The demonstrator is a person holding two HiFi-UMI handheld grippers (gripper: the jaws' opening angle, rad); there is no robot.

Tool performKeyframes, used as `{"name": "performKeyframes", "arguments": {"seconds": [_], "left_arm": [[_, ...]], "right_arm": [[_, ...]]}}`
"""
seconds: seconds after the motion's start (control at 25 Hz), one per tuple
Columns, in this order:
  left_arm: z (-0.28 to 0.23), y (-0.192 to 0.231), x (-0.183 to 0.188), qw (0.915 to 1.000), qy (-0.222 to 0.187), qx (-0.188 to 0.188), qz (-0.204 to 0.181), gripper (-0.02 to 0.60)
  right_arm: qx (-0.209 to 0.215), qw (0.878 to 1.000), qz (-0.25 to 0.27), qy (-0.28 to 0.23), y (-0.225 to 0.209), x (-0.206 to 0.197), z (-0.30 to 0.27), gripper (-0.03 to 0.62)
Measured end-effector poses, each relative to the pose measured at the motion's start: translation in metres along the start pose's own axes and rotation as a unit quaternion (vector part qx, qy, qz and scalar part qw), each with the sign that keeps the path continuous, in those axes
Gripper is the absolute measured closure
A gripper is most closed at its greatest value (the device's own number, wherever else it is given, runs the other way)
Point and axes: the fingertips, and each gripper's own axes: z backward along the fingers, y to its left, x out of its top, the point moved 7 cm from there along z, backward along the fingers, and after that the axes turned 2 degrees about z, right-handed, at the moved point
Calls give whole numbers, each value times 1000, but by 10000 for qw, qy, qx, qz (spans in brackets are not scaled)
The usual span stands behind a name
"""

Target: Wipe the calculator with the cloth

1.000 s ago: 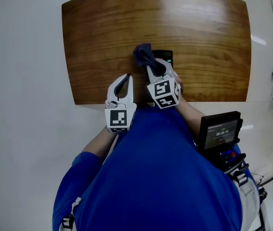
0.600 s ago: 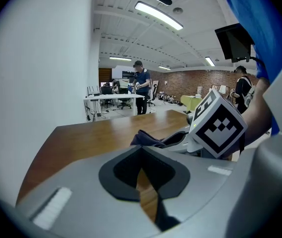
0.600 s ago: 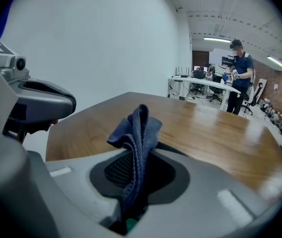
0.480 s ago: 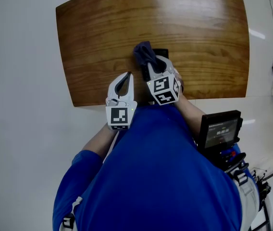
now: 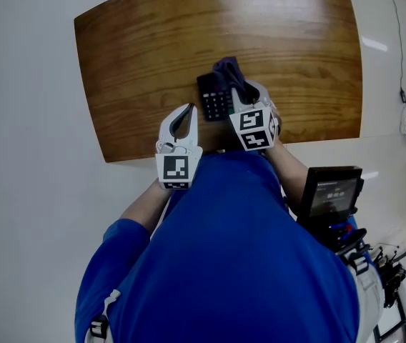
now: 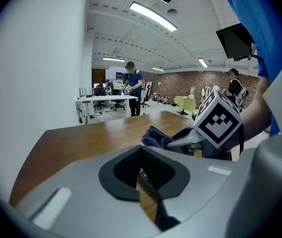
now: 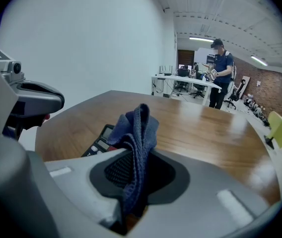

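My left tool (image 5: 186, 117) is closed to a sliver and holds nothing, so the calculator (image 5: 214, 97), just ahead and to its right near the counter's (image 5: 139, 56) front edge, lies unbraced. A hard swipe could skate it across the glossy wood. It is dark and flat, keys up, immediately left of my right tool (image 5: 242, 91), which is clamped on the bunched blue cloth (image 5: 228, 70).

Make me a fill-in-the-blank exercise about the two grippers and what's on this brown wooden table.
The right gripper grips a dark ___ cloth.
The black calculator lies on the brown wooden table, keys facing ___.
The left gripper is shut and holds ___.
Missing words: blue; up; nothing.
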Motion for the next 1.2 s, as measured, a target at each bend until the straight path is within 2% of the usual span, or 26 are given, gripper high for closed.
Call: {"name": "performKeyframes", "arguments": {"seconds": [0.2,0.4,0.6,0.88,1.2], "left_arm": [[2,4,1,10000,67,15,-19,575],[7,3,-8,9999,78,105,73,575],[11,9,-6,9997,59,235,83,575],[27,22,4,9990,212,401,35,575],[26,23,-7,9990,278,345,-28,575]], "right_arm": [[-44,9999,-132,13,-2,-5,-2,531],[44,10000,-17,62,6,-7,0,531],[470,9982,354,-56,37,7,0,531],[1047,9930,544,30,83,24,-14,530],[938,9942,499,182,73,15,-26,531]]}}
